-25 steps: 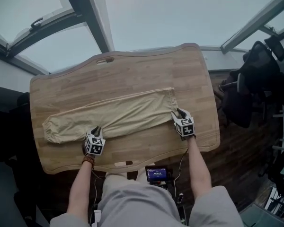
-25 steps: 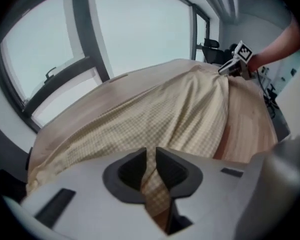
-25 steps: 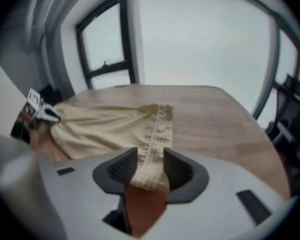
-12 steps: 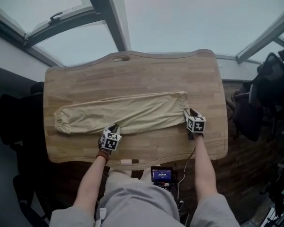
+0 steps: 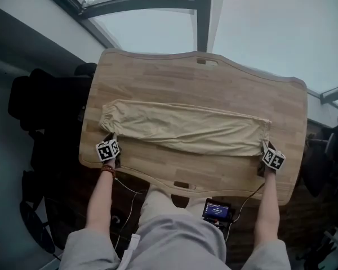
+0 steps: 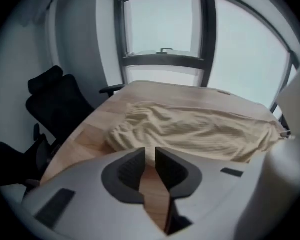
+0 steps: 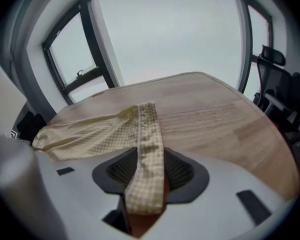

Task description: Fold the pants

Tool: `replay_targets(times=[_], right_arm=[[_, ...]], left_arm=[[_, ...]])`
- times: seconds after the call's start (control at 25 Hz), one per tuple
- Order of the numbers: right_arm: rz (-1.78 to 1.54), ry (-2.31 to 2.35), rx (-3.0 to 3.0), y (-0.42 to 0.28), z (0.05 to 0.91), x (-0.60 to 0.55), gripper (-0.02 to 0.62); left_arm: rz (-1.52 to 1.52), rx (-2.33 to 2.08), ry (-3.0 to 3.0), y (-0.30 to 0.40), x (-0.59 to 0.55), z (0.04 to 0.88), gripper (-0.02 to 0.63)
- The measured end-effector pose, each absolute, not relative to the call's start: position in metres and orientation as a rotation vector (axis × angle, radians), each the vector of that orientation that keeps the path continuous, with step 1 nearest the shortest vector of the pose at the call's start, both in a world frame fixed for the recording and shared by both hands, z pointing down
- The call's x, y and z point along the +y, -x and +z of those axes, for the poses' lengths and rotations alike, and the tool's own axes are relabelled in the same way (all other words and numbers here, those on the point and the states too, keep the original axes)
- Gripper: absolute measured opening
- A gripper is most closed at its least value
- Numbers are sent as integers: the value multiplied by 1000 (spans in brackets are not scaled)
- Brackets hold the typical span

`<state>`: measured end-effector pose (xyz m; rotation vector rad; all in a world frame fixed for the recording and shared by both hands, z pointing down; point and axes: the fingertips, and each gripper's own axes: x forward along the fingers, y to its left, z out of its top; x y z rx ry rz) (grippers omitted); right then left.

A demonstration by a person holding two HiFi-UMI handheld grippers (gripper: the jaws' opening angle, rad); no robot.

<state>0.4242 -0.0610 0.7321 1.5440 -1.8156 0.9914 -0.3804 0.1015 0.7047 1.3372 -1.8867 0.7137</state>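
Observation:
Beige pants (image 5: pixel 186 129) lie folded lengthwise across the wooden table (image 5: pixel 214 89), cuffs at the left, waistband at the right. My left gripper (image 5: pixel 110 138) sits at the table's near left corner, just short of the cuffs (image 6: pixel 125 134). Its jaws (image 6: pixel 150 151) have just been opening a little; only a narrow gap shows, with bare wood in it. My right gripper (image 5: pixel 266 146) is at the waistband end. Its jaws (image 7: pixel 151 158) stand wide, having just eased in slightly, and the checked waistband strip (image 7: pixel 149 129) lies loosely between the pads.
Black office chairs stand off the table's left side (image 5: pixel 45 106) and right side (image 5: pixel 327 167). A small device with a lit screen (image 5: pixel 217 210) hangs below the near edge. Cable slots cut the table at the far edge (image 5: pixel 207 62) and near edge (image 5: pixel 182 184).
My left gripper has travelled left along the pants' near edge, from the middle to the cuff end. The right gripper stays at the waistband. The head view has swung.

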Motion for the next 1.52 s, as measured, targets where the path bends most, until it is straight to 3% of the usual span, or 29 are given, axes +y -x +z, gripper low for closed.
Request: replay_targets(times=[0.16, 0.36, 0.48, 0.56, 0.96, 1.04, 1.08, 1.28, 1.52], right_arm=[[1002, -1490, -1689, -409, 732, -58, 51], [812, -1431, -1634, -364, 675, -62, 41], [726, -1381, -1671, -306, 629, -66, 40], [689, -1364, -1709, -256, 605, -72, 40], [864, -1206, -1936, 105, 621, -44, 45], [904, -1105, -1874, 160, 652, -12, 139], [899, -1046, -1841, 178, 664, 5, 140], [637, -846, -1922, 218, 659, 31, 144], [642, -983, -1924, 135, 639, 23, 135]], left_arm=[[704, -1907, -1316, 429, 114, 700, 54], [774, -1816, -1442, 441, 101, 720, 56], [726, -1751, -1477, 455, 94, 730, 110], [637, -1718, -1489, 463, 88, 732, 153], [401, -1626, -1536, 484, 95, 728, 164], [375, -1596, -1529, 489, 97, 731, 166], [369, -1577, -1536, 490, 96, 734, 169], [378, -1530, -1534, 499, 84, 739, 192], [394, -1535, -1511, 496, 72, 749, 202]])
